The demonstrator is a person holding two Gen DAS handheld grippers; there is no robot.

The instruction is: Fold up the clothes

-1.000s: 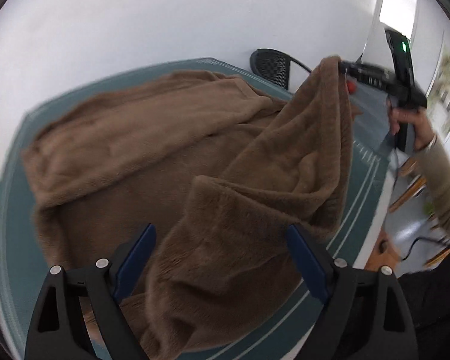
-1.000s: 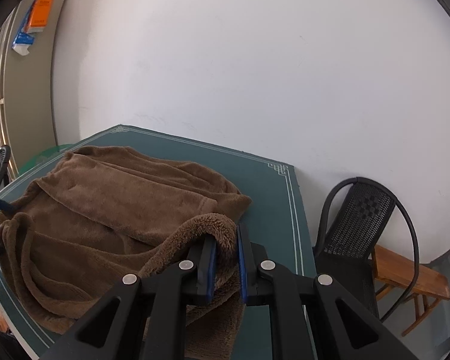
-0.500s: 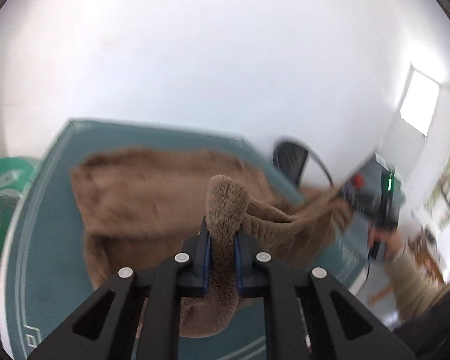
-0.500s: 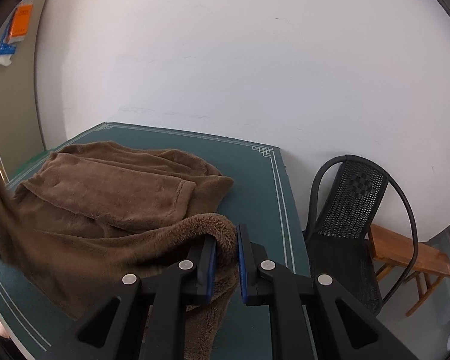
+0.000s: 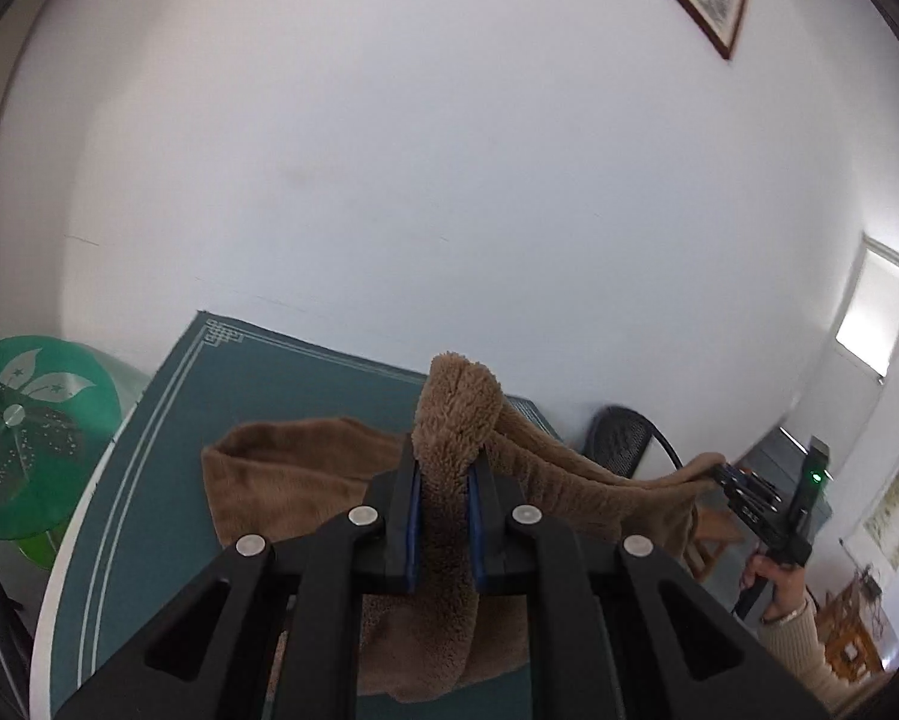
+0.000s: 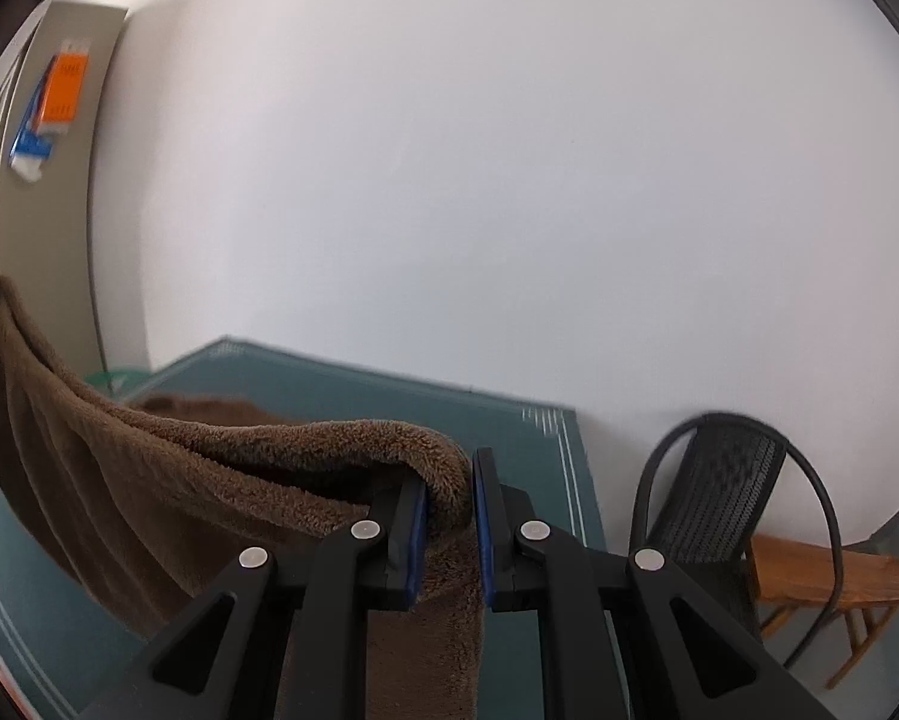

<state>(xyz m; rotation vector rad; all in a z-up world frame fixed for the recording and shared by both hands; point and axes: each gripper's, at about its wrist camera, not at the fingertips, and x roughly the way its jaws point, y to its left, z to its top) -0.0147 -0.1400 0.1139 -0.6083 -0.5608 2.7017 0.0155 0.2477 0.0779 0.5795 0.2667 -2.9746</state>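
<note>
1. Raised since a second ago, the left gripper (image 5: 443,516) has shut its then wide-open jaws on a bunched fold of the brown fleece garment (image 5: 305,480), which now hangs clear of much of the table (image 5: 167,420) it had lain across.
2. Blue pads (image 5: 412,525) press the plush fabric from both sides, a tuft standing up above them.
3. At the far right of the left wrist view, the right gripper (image 5: 722,474), held in a person's hand (image 5: 776,585), pinches another edge, the cloth stretched between the two.
4. Seen from the right wrist view, the right gripper (image 6: 449,516) is clamped on the fleece garment (image 6: 179,480), which sweeps up to the left frame edge.
5. Behind the green table (image 6: 527,450) stand a black chair (image 6: 719,498) and a wooden bench (image 6: 827,570).
</note>
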